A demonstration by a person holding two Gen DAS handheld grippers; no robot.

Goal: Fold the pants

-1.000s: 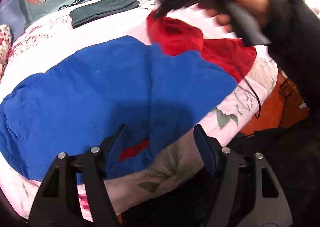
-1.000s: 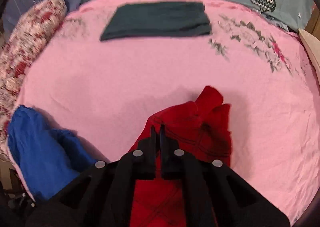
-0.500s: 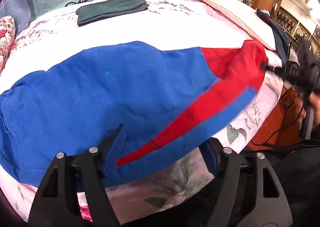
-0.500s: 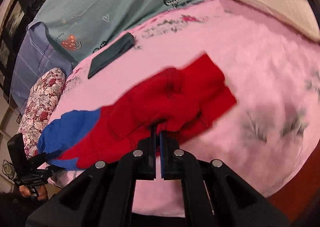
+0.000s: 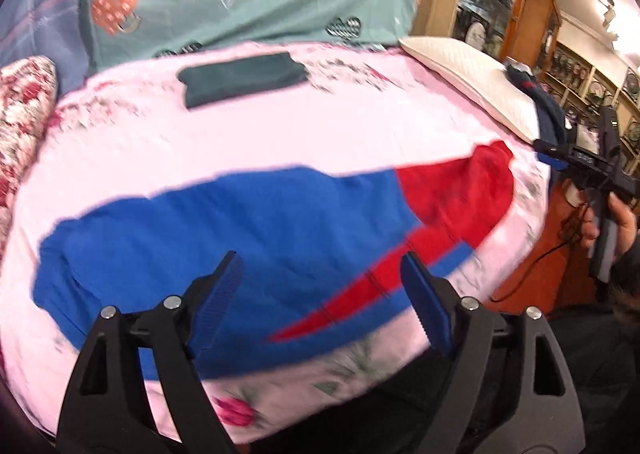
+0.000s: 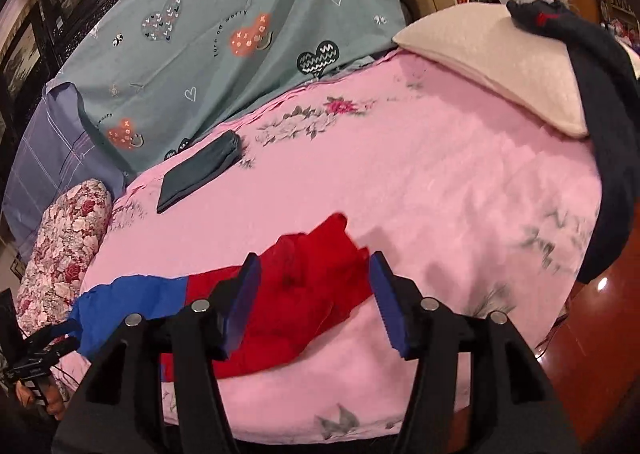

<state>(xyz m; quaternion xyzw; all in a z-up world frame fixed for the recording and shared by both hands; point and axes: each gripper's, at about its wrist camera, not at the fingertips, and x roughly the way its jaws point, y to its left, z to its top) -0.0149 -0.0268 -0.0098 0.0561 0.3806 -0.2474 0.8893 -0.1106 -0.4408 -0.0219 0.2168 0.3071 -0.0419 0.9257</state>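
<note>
Pink floral bedspread point(image 6: 440, 182), wooden cabinets point(image 5: 500, 6)

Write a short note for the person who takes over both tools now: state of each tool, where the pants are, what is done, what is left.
Left tool: open, holds nothing, above the blue part of the pants.
Right tool: open, holds nothing, just above the red end of the pants.
Pants: spread lengthwise on the pink bed sheet, near its front edge.
Also there: a folded dark garment at the far side, a pillow with dark clothing on it.
Done: pants laid out. Left: all folds; none is visible yet.
</note>
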